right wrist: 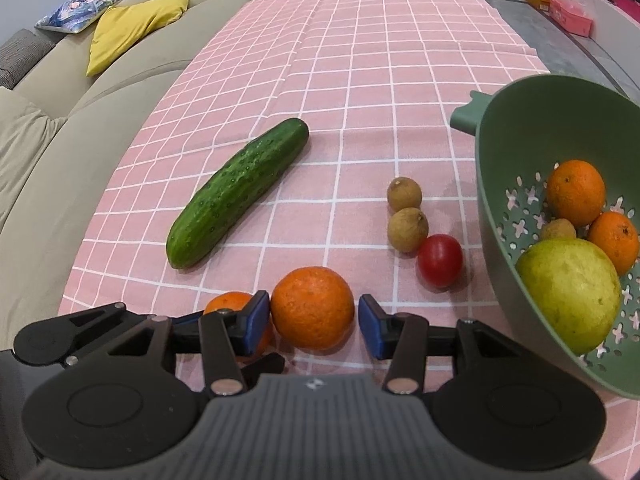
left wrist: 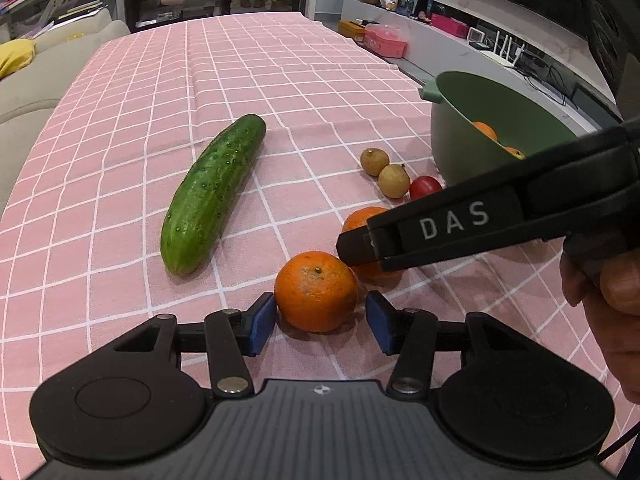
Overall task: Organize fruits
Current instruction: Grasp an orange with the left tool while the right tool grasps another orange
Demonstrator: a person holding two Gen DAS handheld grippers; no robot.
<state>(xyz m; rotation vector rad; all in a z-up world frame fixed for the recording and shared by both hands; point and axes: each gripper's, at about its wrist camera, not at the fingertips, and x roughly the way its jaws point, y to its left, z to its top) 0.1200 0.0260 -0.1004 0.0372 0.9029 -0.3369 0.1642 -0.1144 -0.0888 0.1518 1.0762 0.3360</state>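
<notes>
My left gripper [left wrist: 320, 320] is open, its blue pads on either side of an orange [left wrist: 316, 291] on the pink checked cloth. My right gripper [right wrist: 314, 318] is open around a second orange [right wrist: 313, 307]; in the left wrist view the right gripper's black fingers [left wrist: 440, 232] cover most of that orange [left wrist: 362, 218]. The left gripper's orange [right wrist: 224, 304] shows partly behind my right gripper's left pad. A green colander [right wrist: 500, 184] at the right holds two oranges, a green-yellow fruit [right wrist: 570, 294] and a longan.
A cucumber [right wrist: 240, 192] lies diagonally at centre left. Two longans [right wrist: 405, 193] [right wrist: 407, 229] and a red tomato [right wrist: 440, 260] sit between the oranges and the colander. A sofa with a yellow cushion [right wrist: 128, 28] borders the table's left edge.
</notes>
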